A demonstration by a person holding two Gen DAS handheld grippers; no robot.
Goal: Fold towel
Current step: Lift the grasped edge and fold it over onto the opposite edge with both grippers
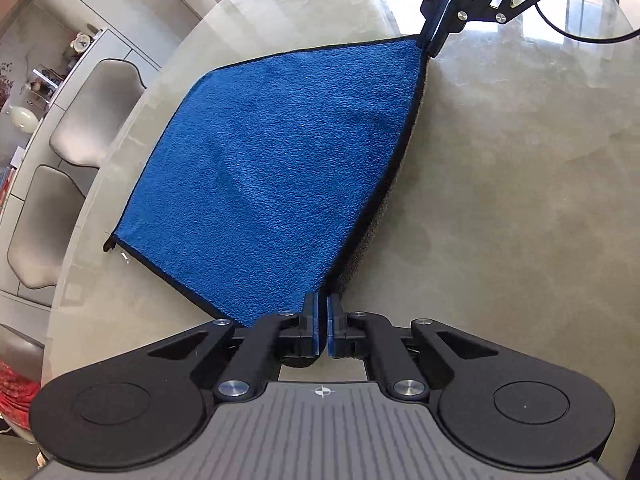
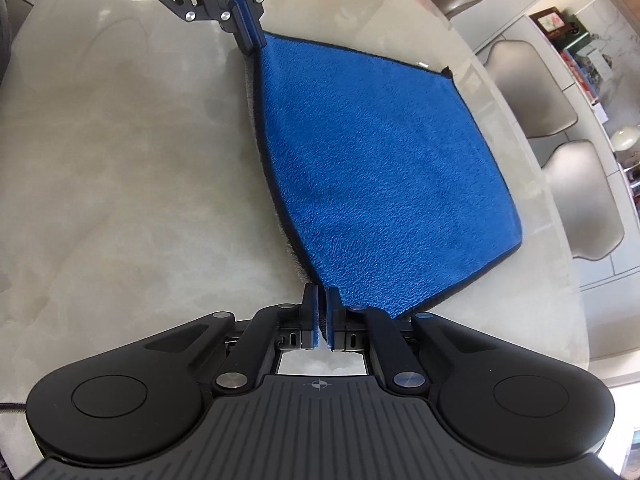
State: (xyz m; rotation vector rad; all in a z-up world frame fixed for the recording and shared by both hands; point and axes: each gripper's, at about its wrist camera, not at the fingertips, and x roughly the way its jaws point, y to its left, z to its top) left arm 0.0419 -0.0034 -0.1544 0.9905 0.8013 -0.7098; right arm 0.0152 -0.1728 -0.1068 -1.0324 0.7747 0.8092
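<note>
Blue pads of the left claw [image 1: 322,312] were pinched together on one corner of the blue towel [image 1: 280,168], and the right claw [image 2: 322,306] was clamped likewise on the next corner along the same black-trimmed edge. From both claws the towel spread away flat across the pale stone desk [image 1: 500,200] toward the grey chairs [image 1: 100,108], its gripped edge running claw to claw. No label or writing could be read.

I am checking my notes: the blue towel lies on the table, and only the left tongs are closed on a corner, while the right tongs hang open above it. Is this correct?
Not quite: the right tongs are closed on a corner of the blue towel too, as the right wrist view shows. The left tongs grip theirs, and the towel lies on the table.
</note>
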